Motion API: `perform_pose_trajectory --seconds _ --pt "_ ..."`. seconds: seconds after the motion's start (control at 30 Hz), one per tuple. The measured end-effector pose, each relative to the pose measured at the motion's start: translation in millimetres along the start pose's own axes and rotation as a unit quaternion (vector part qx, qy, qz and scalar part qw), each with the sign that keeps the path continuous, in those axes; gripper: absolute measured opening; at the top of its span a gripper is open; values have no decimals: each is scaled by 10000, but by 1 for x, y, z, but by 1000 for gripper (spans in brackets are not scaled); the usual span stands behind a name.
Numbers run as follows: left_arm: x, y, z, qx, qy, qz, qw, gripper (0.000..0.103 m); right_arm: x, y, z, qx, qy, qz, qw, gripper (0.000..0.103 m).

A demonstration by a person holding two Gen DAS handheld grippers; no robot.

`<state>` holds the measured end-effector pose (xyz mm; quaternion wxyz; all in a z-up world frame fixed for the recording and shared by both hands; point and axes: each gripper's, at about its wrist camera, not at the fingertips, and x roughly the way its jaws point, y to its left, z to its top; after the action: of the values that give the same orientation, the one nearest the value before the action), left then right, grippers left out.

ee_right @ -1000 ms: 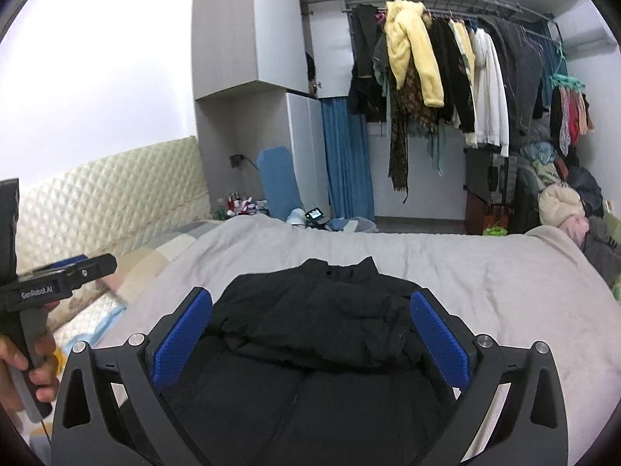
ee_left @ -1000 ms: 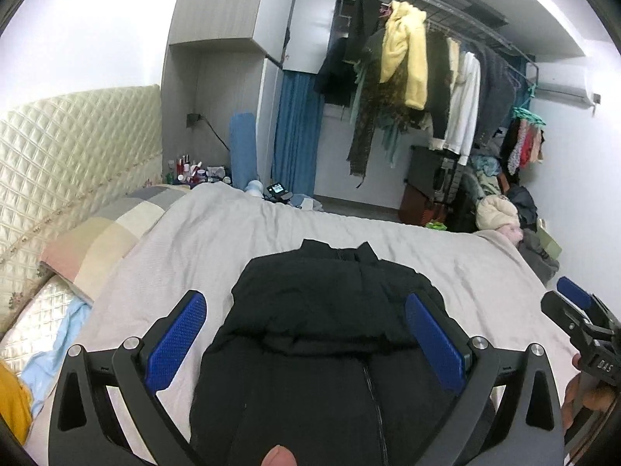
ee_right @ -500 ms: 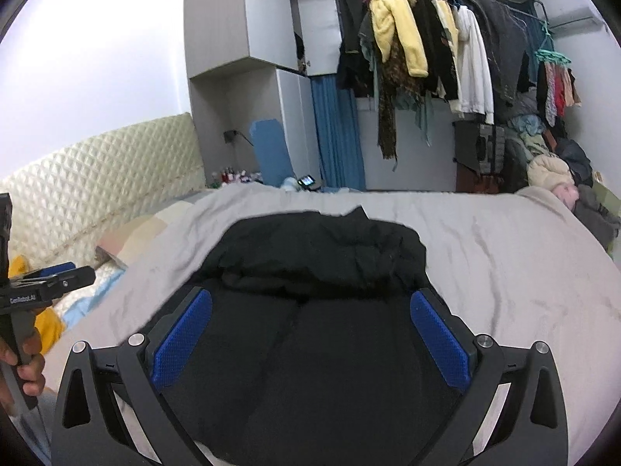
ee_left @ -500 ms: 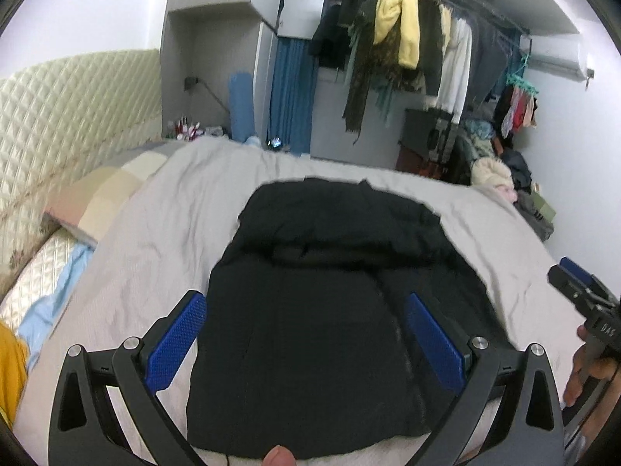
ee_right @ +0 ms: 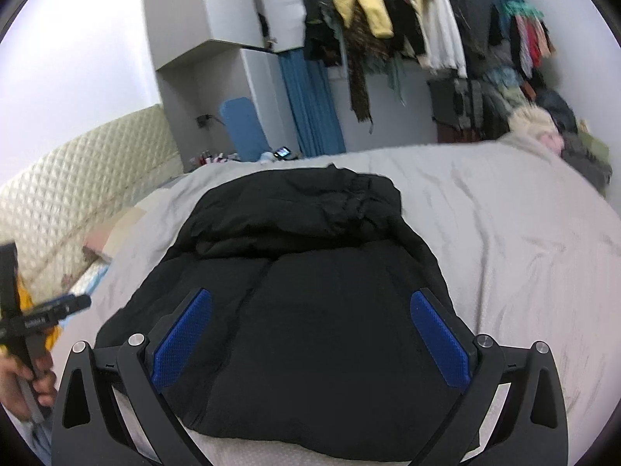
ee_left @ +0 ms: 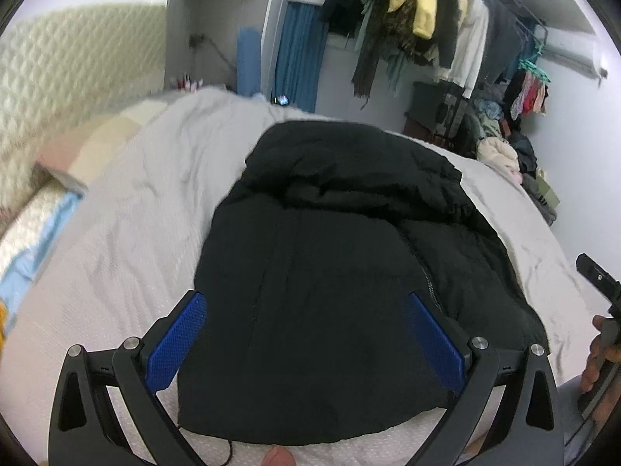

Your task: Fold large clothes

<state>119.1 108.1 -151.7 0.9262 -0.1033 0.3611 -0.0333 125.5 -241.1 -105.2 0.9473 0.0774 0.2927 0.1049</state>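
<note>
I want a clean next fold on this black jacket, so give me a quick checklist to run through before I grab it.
1. Left gripper jaws open, holding nothing: ok.
2. Right gripper jaws open, holding nothing: ok.
3. Black jacket lies on the bed, near hem in front of both grippers: ok.
4. Jacket smooth: not ok, the far end is bunched and wrinkled.
5. Bare bedspread on both sides of the jacket: ok.
6. Sleeves tucked in: cannot tell, none shows.
</note>
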Motion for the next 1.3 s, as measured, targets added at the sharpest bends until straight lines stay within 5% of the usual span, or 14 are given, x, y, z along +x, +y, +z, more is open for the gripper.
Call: perform_pose_trajectory --seconds 0.2,0.37,0.5,0.77,0.97,1.13,1.3 --pt "36 39 10 -602 667 -180 9958 103 28 -52 7 858 468 -216 9950 103" --pt "65 72 12 -1223 1191 -362 9846 103 58 -106 -2 1778 1156 -287 9768 103" --pt "88 93 2 -1637 1592 -453 9725 103 76 -140 -22 2483 1562 -392 9552 103" --pt "120 110 -18 -2113 2075 -823 9516 102 115 -170 -68 3713 2415 151 8964 103" --pt "136 114 -28 -2376 2251 -824 9413 102 126 -179 -83 4047 2717 125 8730 103" --pt "139 123 -34 -2575 2238 -719 9373 101 120 -190 -89 4144 2799 -178 8658 103" --pt "147 122 -41 -2660 2296 -600 9343 101 121 -185 -93 4145 2980 67 8599 103"
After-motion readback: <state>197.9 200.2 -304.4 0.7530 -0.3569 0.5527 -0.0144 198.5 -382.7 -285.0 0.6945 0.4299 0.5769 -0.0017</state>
